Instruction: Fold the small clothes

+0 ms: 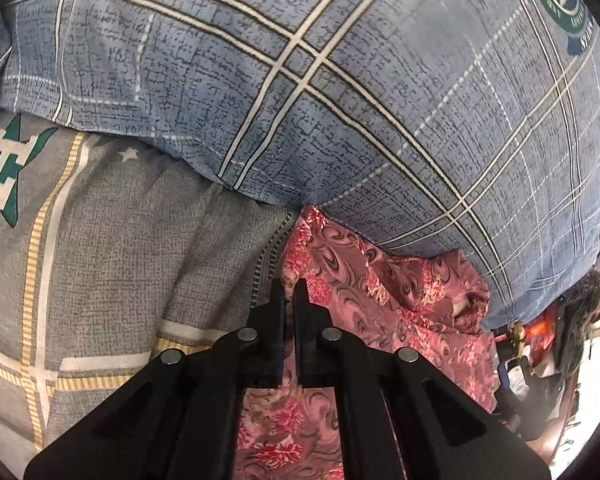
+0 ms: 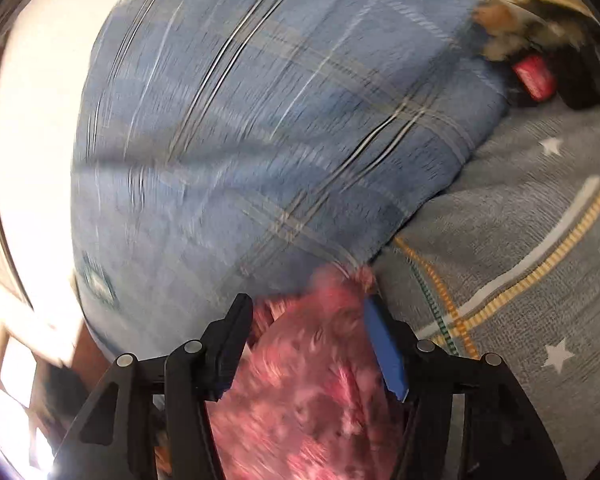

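Observation:
A pink floral garment (image 1: 400,300) lies crumpled where a grey bedsheet meets a blue plaid quilt. My left gripper (image 1: 288,292) is shut, with a thin strip of the garment's edge pinched between its black fingers and the rest spreading out to the right and below. The right wrist view is blurred. There my right gripper (image 2: 308,316) stands open. The pink floral garment (image 2: 320,380) bunches up between its fingers, and the blue pad (image 2: 386,348) of the right finger shows bare beside the cloth.
The blue plaid quilt (image 1: 340,100) bulges up behind the garment and fills most of both views (image 2: 240,140). A grey sheet (image 1: 120,240) with stars and yellow stripes spreads beside it (image 2: 520,240). Dark clutter with a red item (image 2: 534,74) sits at the far corner.

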{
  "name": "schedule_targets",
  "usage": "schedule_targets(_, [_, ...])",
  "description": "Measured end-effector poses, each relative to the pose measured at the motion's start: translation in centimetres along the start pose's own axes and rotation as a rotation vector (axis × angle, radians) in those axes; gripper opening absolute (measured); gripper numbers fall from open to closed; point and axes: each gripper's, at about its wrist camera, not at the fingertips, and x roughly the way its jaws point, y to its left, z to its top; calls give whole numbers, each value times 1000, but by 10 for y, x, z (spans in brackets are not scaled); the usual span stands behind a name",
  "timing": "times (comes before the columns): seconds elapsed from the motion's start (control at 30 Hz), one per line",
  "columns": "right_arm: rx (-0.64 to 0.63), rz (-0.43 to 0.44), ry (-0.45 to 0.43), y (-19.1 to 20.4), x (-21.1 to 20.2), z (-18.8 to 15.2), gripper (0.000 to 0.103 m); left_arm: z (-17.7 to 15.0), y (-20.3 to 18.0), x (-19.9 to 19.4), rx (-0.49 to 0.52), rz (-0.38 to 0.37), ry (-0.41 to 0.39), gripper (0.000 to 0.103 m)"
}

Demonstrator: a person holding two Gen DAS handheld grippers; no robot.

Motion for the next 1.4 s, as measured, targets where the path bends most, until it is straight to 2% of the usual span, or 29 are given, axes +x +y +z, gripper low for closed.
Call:
schedule_targets(0.07, [-68, -99, 32, 7, 12, -3, 63, 3, -2, 1, -9, 6, 4, 2])
schedule_targets(0.13, [-69, -158, 108, 8, 35, -4, 63, 3, -5, 2, -25, 1, 6, 2])
schedule_targets(0.17, [-60, -174, 125, 8, 42, -4, 59, 2, -8, 1, -28, -5, 6, 2])
schedule_targets(0.2, [-84, -193, 120, 14, 47, -6, 51, 2, -10, -2, -29, -16, 3, 2])
schedule_targets(0.23, [-126, -207, 115, 22, 49, -6, 15, 4, -12, -6, -24, -25, -5, 2])
schedule_targets(0.27, [-169, -211, 105, 30, 48, -5, 6, 6, -14, -11, -16, -37, -17, 2])
schedule_targets(0.3, [-193, -203, 58, 37, 41, -3, 6, 9, -18, -17, -7, -56, -37, 2])
schedule_targets(0.33, [-186, -155, -5, 40, 30, 1, 5, 11, -19, -20, -5, -66, -50, 2])
schedule_targets(0.4, [-138, -113, -85, 38, 19, 8, 5, 16, -21, -19, -5, -66, -81, 2])
schedule_targets(0.47, [-98, -132, -90, 30, 25, 12, 5, 20, -19, -2, -31, -23, -73, 2])
schedule_targets(0.53, [-68, -226, -25, 17, 45, 11, 5, 20, -13, 22, -67, 21, -15, 2])
schedule_targets(0.6, [-29, -309, 77, 3, 63, 6, 10, 16, -6, 39, -89, 54, 44, 5])
schedule_targets(0.63, [-18, -305, 74, 2, 60, 2, 11, 14, -3, 38, -91, 60, 50, 10])
schedule_targets(0.7, [-20, -262, 14, 8, 39, -4, 13, 7, 1, 19, -90, 52, 20, 11])
schedule_targets(0.8, [-79, -116, -52, 23, -4, -22, 24, -11, 3, -24, -53, -12, -35, 18])
schedule_targets(0.87, [-121, -19, -64, 33, -22, -42, 42, -34, -1, -50, -12, -65, -71, 31])
schedule_targets(0.9, [-133, 10, -29, 31, -24, -56, 46, -53, -7, -59, 20, -74, -83, 46])
schedule_targets(0.93, [-145, -14, 11, 27, -21, -66, 50, -65, -11, -61, 39, -69, -83, 53])
schedule_targets(1.0, [-188, -192, 115, 17, -3, -83, 47, -94, -22, -48, 112, -3, -32, 53])
schedule_targets(1.03, [-243, -221, 68, 19, -10, -90, 36, -102, -26, -38, 147, 54, 6, 52])
schedule_targets(1.07, [-242, -253, 53, 23, -22, -94, 36, -112, -28, -30, 184, 117, 37, 49])
schedule_targets(1.13, [-155, -209, 19, 22, -45, -96, 41, -124, -31, -40, 233, 169, 13, 45])
schedule_targets(1.2, [-102, -182, -52, 17, -73, -100, 44, -131, -29, -60, 204, 87, 12, 45])
schedule_targets(1.23, [-95, -206, -79, 15, -85, -102, 53, -136, -25, -72, 180, 45, 4, 45])
schedule_targets(1.27, [-89, -262, -99, 11, -92, -107, 58, -140, -23, -79, 166, 14, -2, 46])
schedule_targets(1.3, [-78, -294, -102, 5, -96, -113, 59, -147, -23, -84, 159, -11, -5, 48])
schedule_targets(1.33, [-58, -291, -86, -1, -91, -116, 59, -154, -23, -83, 156, -18, -2, 51])
schedule_targets(1.4, [-23, -257, -23, -7, -83, -127, 53, -163, -31, -65, 153, 11, 34, 51])
